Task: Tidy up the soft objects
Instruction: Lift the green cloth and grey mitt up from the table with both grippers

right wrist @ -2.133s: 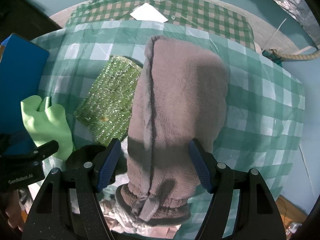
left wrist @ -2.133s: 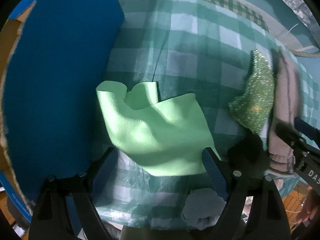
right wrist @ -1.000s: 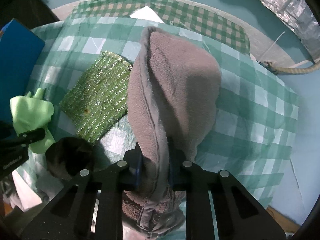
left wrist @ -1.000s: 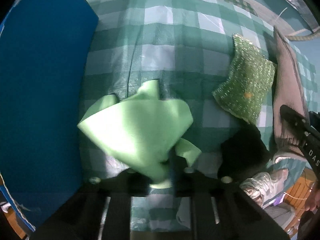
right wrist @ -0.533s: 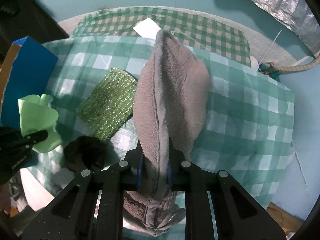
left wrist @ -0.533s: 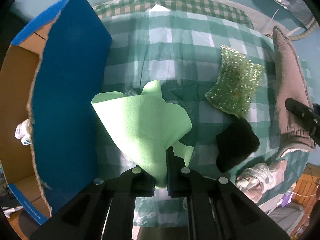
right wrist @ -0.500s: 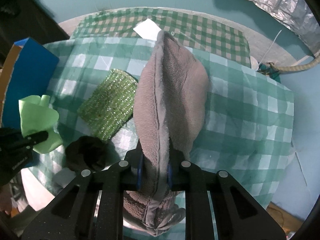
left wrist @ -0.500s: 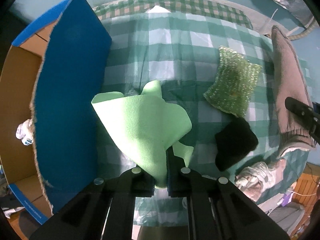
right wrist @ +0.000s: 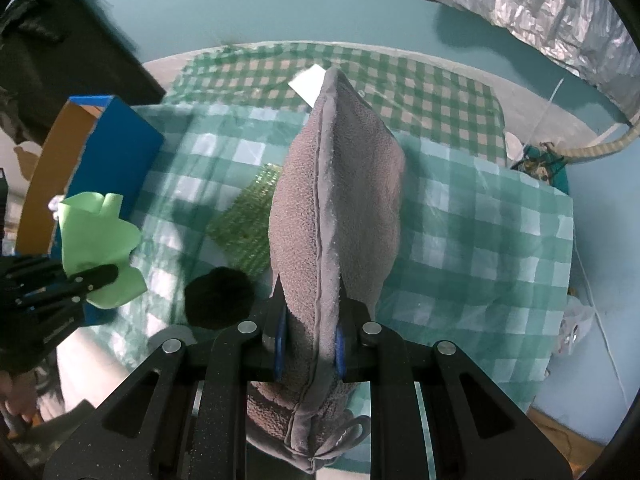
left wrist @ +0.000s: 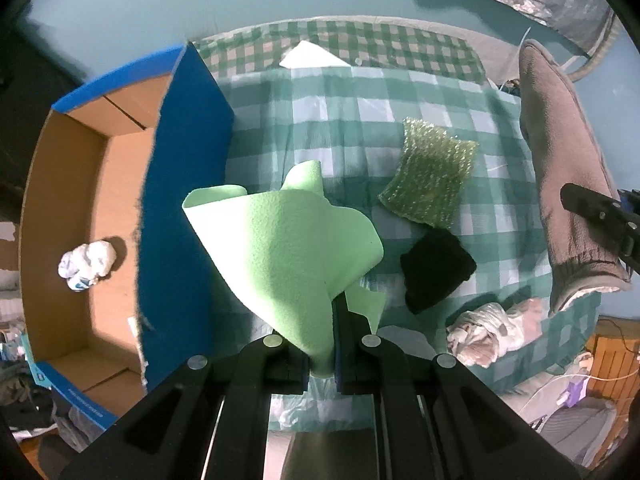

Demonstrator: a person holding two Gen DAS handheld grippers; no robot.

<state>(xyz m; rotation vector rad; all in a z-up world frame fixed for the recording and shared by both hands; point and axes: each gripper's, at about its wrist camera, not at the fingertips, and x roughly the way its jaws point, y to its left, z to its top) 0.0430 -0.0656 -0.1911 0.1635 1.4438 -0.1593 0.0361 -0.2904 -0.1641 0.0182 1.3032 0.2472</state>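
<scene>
Both grippers hold soft items lifted above the checked surface (left wrist: 360,112). The left gripper (left wrist: 334,344) has its jaws clamped on a light green cloth (left wrist: 288,248), just beside the open cardboard box (left wrist: 188,128). The right gripper (right wrist: 310,340) pinches a grey fleece mitt (right wrist: 340,208). One white bundle (left wrist: 86,266) lies in the box. A green scrubber (left wrist: 430,178), a black sock (left wrist: 436,274) and a pale crumpled cloth (left wrist: 484,330) are left on the surface. Judging by this, sorting has barely begun; the box's blue wall stands between cloth and box.

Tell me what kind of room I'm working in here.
Probably a lived-in home room, not a lab: a table under a green checked cloth, teal walls, a reused cardboard box beside it, and silver foil sheeting hanging behind. I can't tell which room.
</scene>
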